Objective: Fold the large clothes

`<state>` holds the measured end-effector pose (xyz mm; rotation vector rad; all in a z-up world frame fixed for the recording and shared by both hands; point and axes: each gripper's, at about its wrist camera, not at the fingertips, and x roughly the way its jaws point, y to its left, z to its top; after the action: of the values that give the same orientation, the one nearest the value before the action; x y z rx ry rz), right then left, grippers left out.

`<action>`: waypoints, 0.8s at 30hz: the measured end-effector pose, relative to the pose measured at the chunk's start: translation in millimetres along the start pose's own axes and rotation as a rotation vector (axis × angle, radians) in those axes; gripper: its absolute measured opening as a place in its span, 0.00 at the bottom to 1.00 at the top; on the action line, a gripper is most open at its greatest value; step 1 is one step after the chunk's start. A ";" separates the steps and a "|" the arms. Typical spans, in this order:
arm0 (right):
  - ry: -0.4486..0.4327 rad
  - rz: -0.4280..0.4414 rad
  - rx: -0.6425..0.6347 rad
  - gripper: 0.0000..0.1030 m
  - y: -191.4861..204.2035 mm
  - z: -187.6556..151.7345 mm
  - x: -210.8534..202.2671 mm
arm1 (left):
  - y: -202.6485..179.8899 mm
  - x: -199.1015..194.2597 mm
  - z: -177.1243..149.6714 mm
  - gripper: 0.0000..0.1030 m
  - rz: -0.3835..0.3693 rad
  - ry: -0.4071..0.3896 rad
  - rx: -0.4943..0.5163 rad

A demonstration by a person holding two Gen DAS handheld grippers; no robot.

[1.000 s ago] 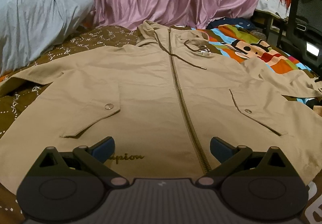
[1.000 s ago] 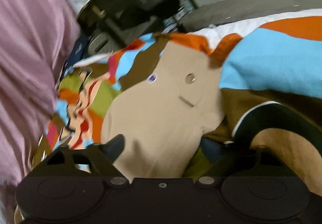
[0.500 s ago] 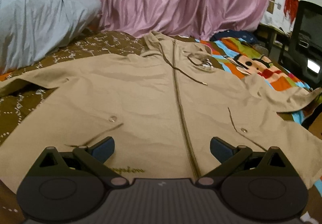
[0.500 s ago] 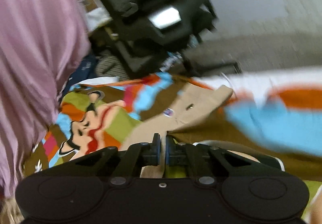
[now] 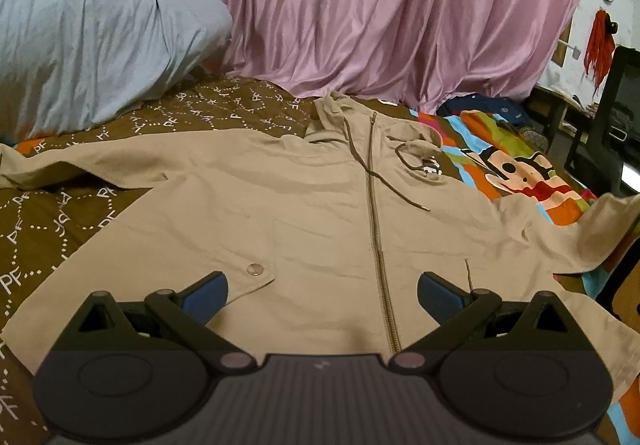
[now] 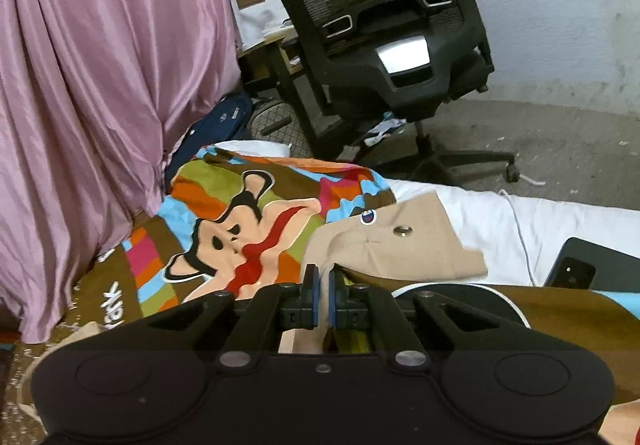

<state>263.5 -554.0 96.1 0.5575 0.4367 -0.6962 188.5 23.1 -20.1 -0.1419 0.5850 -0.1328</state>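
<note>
A tan hooded zip jacket (image 5: 312,213) lies face up and spread flat on the bed, its hood toward the pink curtain. My left gripper (image 5: 322,295) hovers open above the jacket's lower front, with nothing between its blue pads. In the right wrist view my right gripper (image 6: 324,285) is shut on the jacket's right sleeve (image 6: 400,245), pinching the cloth just short of the cuff. The cuff, with its snap button and small logo patch, hangs raised above the bedding. In the left wrist view that same sleeve (image 5: 580,237) is lifted at the far right.
A brown patterned blanket (image 5: 60,213) and a bright cartoon bedcover (image 6: 240,229) lie under the jacket. A grey pillow (image 5: 88,37) sits at the back left, a pink curtain (image 5: 400,5) behind. A black office chair (image 6: 384,33) stands beside the bed. A dark phone (image 6: 576,273) rests on the white sheet.
My right gripper went from open over the sleeve to shut on it, then rose with the cuff lifted off the bed. My left gripper lifted slightly and stayed open.
</note>
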 end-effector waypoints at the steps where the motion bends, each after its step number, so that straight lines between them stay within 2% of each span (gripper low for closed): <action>1: 0.003 0.003 -0.001 0.05 1.1 2.2 -3.5 | -0.2 -0.2 -0.3 0.99 0.002 -0.001 0.003; 5: -0.001 0.002 -0.032 0.05 11.0 13.1 -16.6 | 0.4 -0.9 0.0 0.99 0.000 -0.001 0.001; 8: -0.015 0.048 -0.080 0.03 24.0 19.5 -27.1 | 1.7 -3.2 3.4 0.99 -0.005 -0.008 -0.008; 15: -0.048 0.166 -0.310 0.03 101.1 10.9 -53.6 | 6.5 -10.4 9.9 0.99 0.013 -0.034 -0.023; 17: -0.093 0.190 -0.446 0.03 137.3 -3.6 -61.4 | 11.8 -12.2 14.0 0.99 0.028 -0.044 -0.041; 20: -0.191 0.275 -0.706 0.03 195.9 -44.9 -80.4 | 25.3 -14.0 22.1 0.99 0.053 -0.066 -0.087; 22: -0.255 0.371 -0.898 0.03 232.5 -86.9 -96.1 | 34.7 -14.3 27.5 0.99 0.077 -0.079 -0.117; 24: -0.269 0.488 -1.047 0.02 261.0 -134.3 -110.8 | 45.9 -14.2 32.4 0.99 0.100 -0.088 -0.147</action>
<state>344.2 -254.0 139.7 -0.4170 0.3346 -0.0111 198.7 73.5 6.5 -0.2592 0.5125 0.0135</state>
